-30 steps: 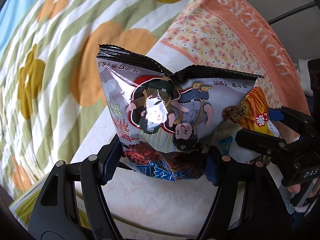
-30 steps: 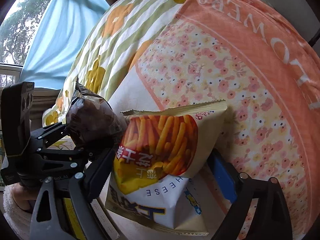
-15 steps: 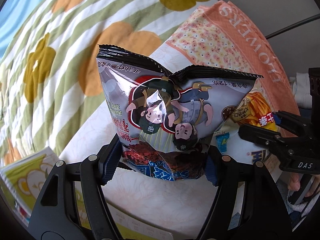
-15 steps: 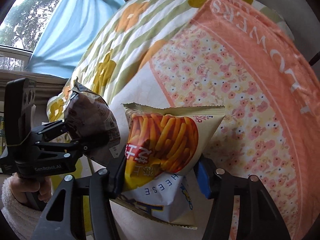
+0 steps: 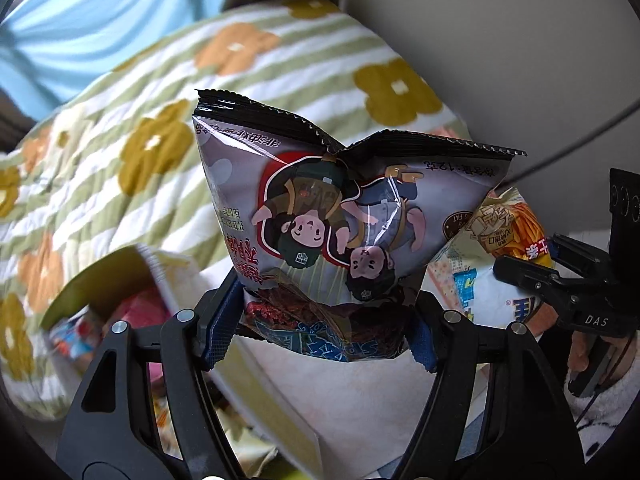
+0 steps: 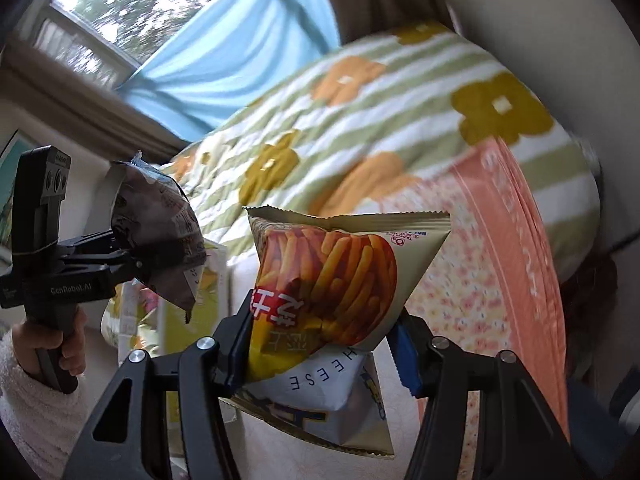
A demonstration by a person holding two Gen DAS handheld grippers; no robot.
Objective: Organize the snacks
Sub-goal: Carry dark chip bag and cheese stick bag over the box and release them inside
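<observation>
My left gripper (image 5: 324,336) is shut on a grey and black snack bag with cartoon figures (image 5: 344,216) and holds it up above the bed. My right gripper (image 6: 320,344) is shut on a yellow cheese-stick snack bag (image 6: 336,280), also lifted. Each gripper shows in the other's view: the right one (image 5: 560,280) with its yellow bag (image 5: 508,232) at the right, the left one (image 6: 120,264) with the dark bag (image 6: 160,240) at the left.
A green-striped flowered quilt (image 5: 120,120) covers the bed. An orange flowered cloth (image 6: 500,240) lies at the right. An open yellow-green box with snack packs (image 5: 120,300) sits low left, also seen in the right wrist view (image 6: 188,320). A wall (image 5: 500,40) is behind.
Both grippers have risen and tilted up with their bags, so the views now show more of the quilt, curtain and wall. The open box has come into view below the left gripper.
</observation>
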